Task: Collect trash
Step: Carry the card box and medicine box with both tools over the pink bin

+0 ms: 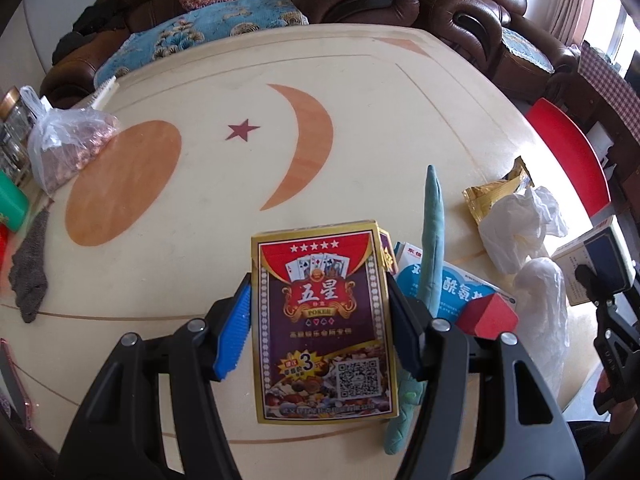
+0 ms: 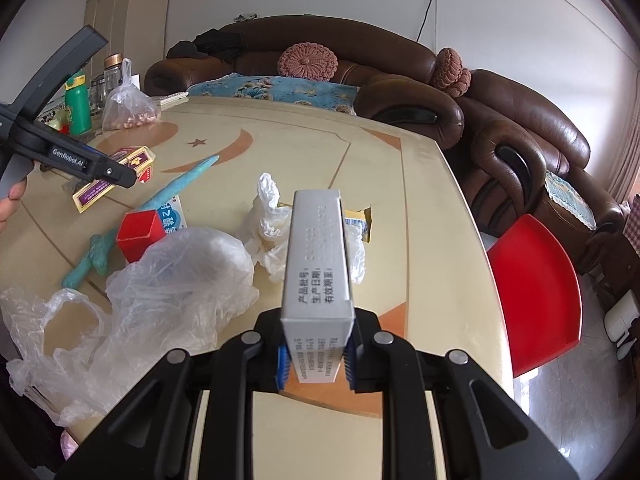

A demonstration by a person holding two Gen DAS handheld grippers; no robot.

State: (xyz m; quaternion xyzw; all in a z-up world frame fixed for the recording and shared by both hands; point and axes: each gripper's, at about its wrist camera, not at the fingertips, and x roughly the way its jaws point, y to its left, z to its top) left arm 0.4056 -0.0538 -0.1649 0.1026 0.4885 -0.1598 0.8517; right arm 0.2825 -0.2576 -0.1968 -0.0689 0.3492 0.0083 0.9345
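**Two boxes gripped over the table**

Here, in the left wrist view, a playing-card box [image 1: 326,326] is pinched between the left gripper [image 1: 320,328] pads above the table [image 1: 200,60].

In the right wrist view, a grey carton [image 2: 318,264] is clamped by the right gripper [image 2: 316,364]; a clear plastic bag [image 2: 160,280], seemingly empty, is seen near left.

2 card boxes [image 1: 324,328], 2 medicine boxes [image 2: 318,264], 1 red cube [image 2: 141,235], 1 clear bag [image 2: 176,276], 1 gold wrapper [image 1: 494,196]

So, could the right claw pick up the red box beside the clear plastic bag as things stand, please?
Probably not yet: the right claw is shut on a grey carton, so it has no free grip, although nothing lies over the red box.
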